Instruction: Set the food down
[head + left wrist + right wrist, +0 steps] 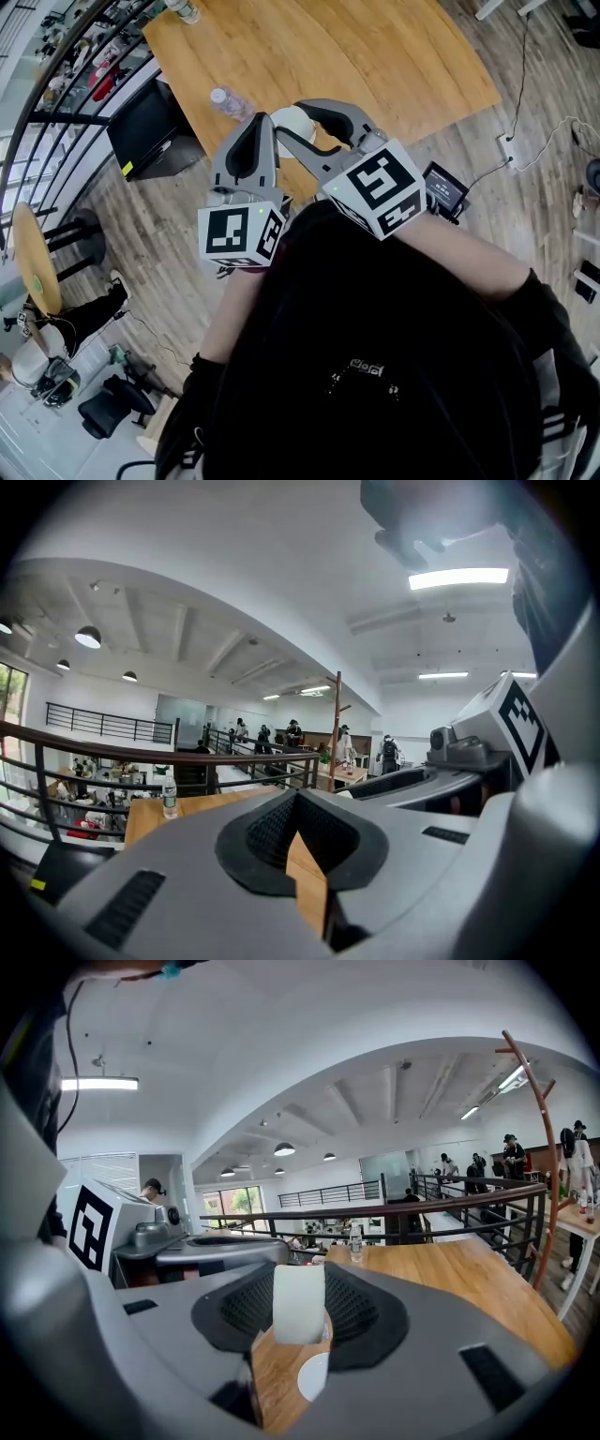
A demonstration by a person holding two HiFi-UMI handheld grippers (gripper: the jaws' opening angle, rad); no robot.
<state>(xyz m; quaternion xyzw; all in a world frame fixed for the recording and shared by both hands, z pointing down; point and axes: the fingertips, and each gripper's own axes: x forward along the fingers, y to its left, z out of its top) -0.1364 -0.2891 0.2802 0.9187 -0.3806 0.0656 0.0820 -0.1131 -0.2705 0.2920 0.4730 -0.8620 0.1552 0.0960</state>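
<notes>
Clamping the white food (299, 1305) between its pads, the right gripper (300, 1290) fills the lower centre of its own view. Just beside it, the left gripper (296, 799) has its jaws together on nothing. In the head view both hang over the lower edge of the wooden table (394, 56), with a water bottle (230, 101) standing just to their upper left.

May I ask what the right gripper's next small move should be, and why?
I would probably ease the right gripper down toward the table with its jaws closed. The food, a pale block, is clamped between its pads and hangs above the wood, so opening now would likely drop it rather than set it down.
</notes>
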